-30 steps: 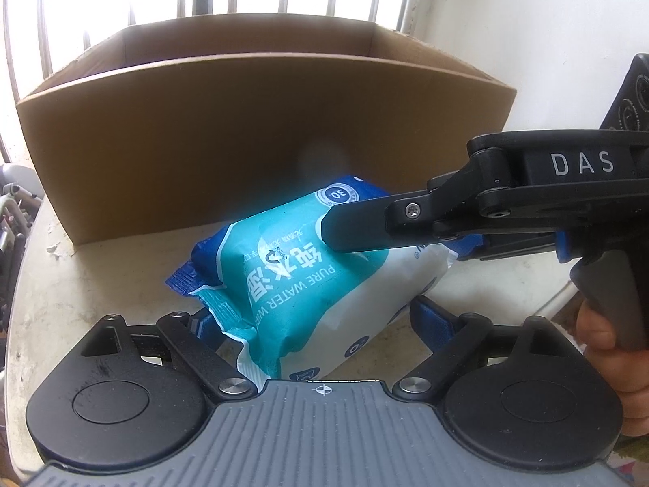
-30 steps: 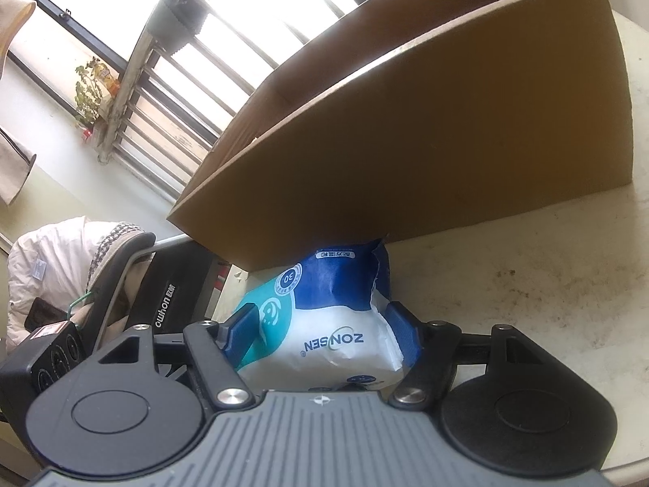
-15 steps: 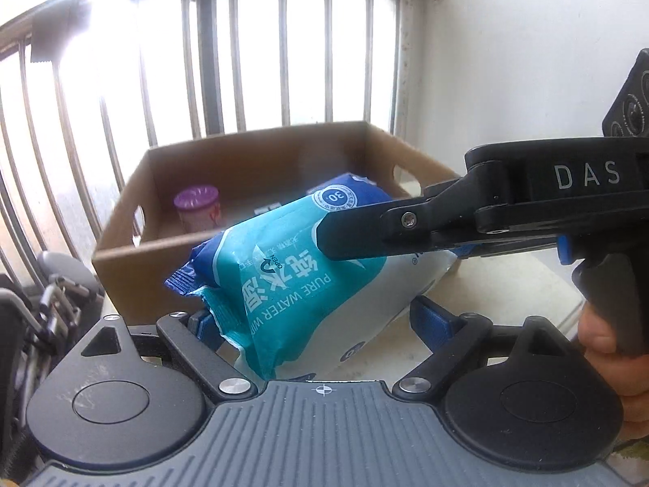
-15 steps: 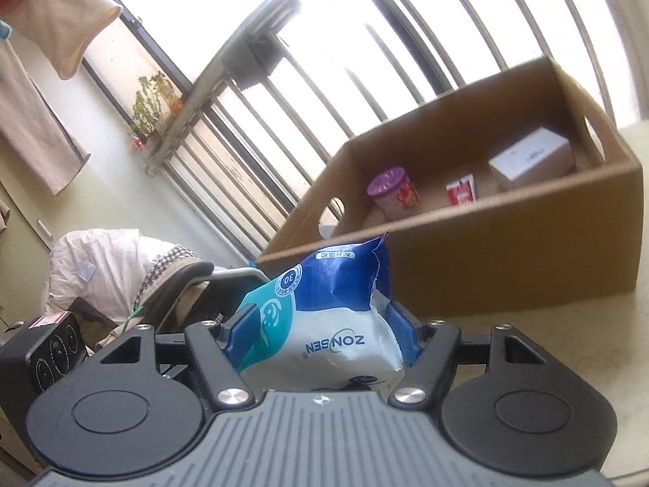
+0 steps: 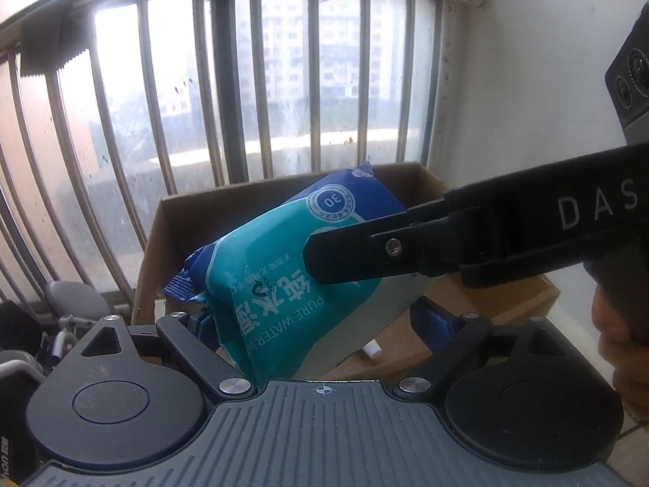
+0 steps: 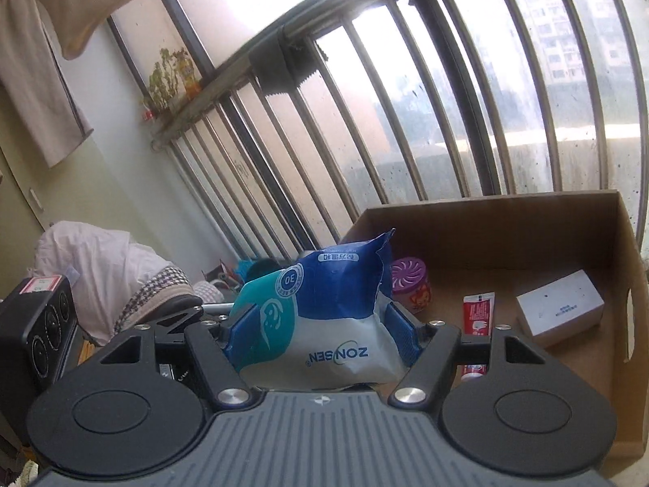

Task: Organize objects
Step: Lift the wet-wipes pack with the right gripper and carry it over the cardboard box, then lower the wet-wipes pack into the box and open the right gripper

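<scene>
A teal, blue and white pack of wet wipes (image 5: 284, 284) is held in the air above the open cardboard box (image 5: 158, 251). My right gripper (image 6: 318, 326) is shut on the pack (image 6: 320, 324), its blue pads pressing both sides. In the left wrist view the right gripper's black finger (image 5: 365, 255) crosses the pack from the right. My left gripper (image 5: 316, 320) has wide-spread jaws; the pack lies between them, touching the left pad, with the right pad apart from it.
Inside the box (image 6: 624, 268) lie a purple-lidded jar (image 6: 407, 288), a red tube (image 6: 476, 316) and a white carton (image 6: 559, 312). Window bars (image 5: 259, 81) stand behind the box. A wall (image 5: 527, 81) is at the right. Clutter and a chair (image 6: 134, 284) are left.
Both grippers have risen with the pack, from table level in front of the box wall to above the box, whose inside now shows.
</scene>
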{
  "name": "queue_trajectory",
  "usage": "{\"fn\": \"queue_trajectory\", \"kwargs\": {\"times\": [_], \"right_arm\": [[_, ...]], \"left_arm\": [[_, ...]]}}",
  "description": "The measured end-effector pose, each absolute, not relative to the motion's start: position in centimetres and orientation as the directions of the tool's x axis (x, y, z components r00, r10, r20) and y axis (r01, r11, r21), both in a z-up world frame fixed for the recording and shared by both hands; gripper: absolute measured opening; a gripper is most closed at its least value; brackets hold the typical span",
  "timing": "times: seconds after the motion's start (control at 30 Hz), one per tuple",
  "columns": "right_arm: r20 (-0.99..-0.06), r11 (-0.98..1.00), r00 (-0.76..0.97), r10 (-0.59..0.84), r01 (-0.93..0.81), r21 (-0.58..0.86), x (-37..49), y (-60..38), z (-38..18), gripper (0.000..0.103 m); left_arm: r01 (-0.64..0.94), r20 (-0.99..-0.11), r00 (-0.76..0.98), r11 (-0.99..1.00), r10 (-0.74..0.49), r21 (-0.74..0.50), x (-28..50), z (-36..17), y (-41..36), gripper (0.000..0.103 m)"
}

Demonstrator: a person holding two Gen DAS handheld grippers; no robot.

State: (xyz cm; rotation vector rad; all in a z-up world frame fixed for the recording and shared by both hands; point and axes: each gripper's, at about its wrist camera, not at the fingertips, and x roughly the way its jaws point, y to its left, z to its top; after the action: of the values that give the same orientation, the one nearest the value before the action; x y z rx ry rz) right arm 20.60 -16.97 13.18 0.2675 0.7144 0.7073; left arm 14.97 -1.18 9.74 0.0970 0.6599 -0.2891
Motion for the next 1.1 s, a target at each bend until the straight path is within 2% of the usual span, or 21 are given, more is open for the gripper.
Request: {"fn": "queue_trajectory", "kwargs": {"times": [0.23, 0.5, 0.9, 1.1], "right_arm": [[-0.664, 0.753, 0.358, 0.657, -0.363, 0.549, 29.7, -16.3, 7.8, 0.072], [-0.734, 0.760, 0.226, 0.641, -0.321, 0.565, 34.1, -15.2, 4.2, 0.072], [-0.741, 0.751, 0.144, 0.656, -0.229, 0.620, 36.2, -15.8, 1.3, 0.073], [-0.702, 0.725, 0.186, 0.688, -0.222, 0.652, 35.5, -17.1, 3.1, 0.079]], "left_arm": [[0.258, -0.789, 0.565, 0.960, -0.241, -0.108, 22.7, 5.5, -0.2, 0.091], [0.223, -0.873, 0.439, 0.967, -0.213, -0.124, 25.5, 2.3, 0.5, 0.090], [0.182, -0.887, 0.401, 0.969, -0.228, -0.167, 23.8, 1.3, 2.8, 0.090], [0.229, -0.823, 0.517, 0.965, -0.235, -0.131, 20.2, 3.5, 3.2, 0.097]]}}
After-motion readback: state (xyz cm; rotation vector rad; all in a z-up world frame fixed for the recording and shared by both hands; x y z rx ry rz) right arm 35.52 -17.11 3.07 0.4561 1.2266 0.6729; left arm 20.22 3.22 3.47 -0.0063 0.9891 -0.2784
